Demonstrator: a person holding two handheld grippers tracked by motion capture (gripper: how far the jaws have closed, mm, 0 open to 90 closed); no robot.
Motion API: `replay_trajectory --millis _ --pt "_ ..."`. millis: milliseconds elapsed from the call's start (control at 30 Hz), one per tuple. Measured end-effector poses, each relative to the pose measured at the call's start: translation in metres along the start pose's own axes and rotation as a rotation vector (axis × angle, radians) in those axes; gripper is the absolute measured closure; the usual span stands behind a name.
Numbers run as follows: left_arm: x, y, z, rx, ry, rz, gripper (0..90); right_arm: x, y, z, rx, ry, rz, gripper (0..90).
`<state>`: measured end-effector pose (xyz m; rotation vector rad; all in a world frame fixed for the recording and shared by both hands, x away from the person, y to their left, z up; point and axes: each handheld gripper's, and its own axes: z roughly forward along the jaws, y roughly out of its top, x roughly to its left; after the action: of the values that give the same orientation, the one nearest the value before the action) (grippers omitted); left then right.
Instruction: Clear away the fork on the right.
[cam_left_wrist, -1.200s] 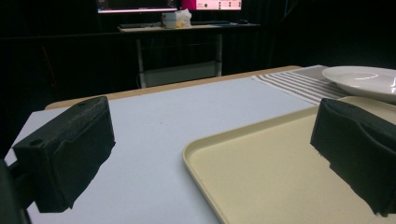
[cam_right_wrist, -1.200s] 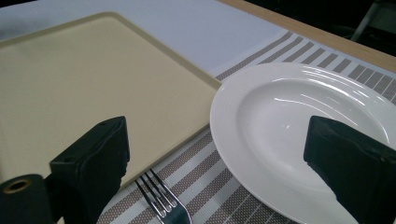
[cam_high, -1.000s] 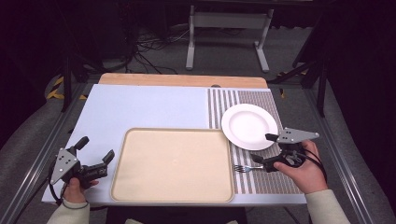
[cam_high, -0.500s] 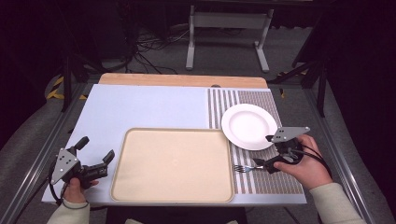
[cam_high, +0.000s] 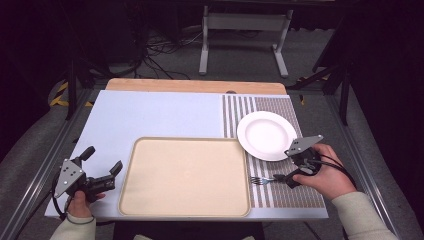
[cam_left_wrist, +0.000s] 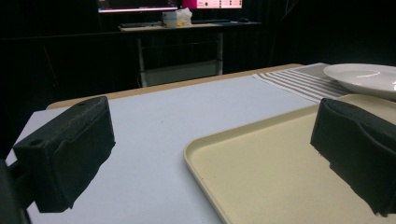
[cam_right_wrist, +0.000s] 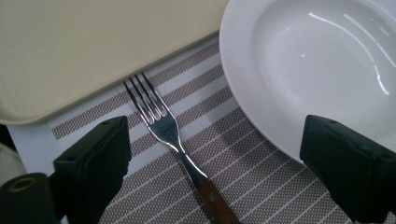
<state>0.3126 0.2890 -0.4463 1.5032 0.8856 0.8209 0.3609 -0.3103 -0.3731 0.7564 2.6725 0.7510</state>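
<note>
A fork (cam_right_wrist: 163, 123) with a brown handle lies on the striped placemat (cam_right_wrist: 243, 158), its tines pointing at the beige tray (cam_right_wrist: 93, 46). My right gripper (cam_right_wrist: 219, 154) is open low over it, one jaw on each side of the handle and not touching it. From above, the fork (cam_high: 262, 180) lies between the tray (cam_high: 185, 175) and the right gripper (cam_high: 292, 167). The white plate (cam_high: 266, 135) is empty and sits just beyond. My left gripper (cam_high: 102, 161) is open at the tray's left edge with nothing between its jaws; its own view shows the left gripper (cam_left_wrist: 212, 154) over the tray's corner (cam_left_wrist: 280, 168).
A pale blue mat (cam_high: 150, 120) covers the table's left and middle. A wooden strip (cam_high: 195, 86) runs along the far edge. Metal rails flank the table. The plate (cam_right_wrist: 299, 70) rim lies close to my right gripper's right jaw.
My right gripper has shifted slightly left, closer over the fork's handle. The left gripper has not moved.
</note>
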Motion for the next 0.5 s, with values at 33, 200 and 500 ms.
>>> replay_trajectory --millis 33,200,500 --pt "0.0 0.0 0.0 0.0 0.0 0.0 0.0 0.0 -0.001 0.001 0.013 0.009 -0.009 14.0" --pt "0.0 0.0 0.0 0.001 -0.001 0.002 0.0 0.0 -0.004 0.006 0.089 0.028 -0.063 18.6" --pt "0.0 0.0 0.0 -0.001 -0.002 -0.002 0.0 -0.002 -0.012 0.019 0.204 0.052 -0.156 24.3"
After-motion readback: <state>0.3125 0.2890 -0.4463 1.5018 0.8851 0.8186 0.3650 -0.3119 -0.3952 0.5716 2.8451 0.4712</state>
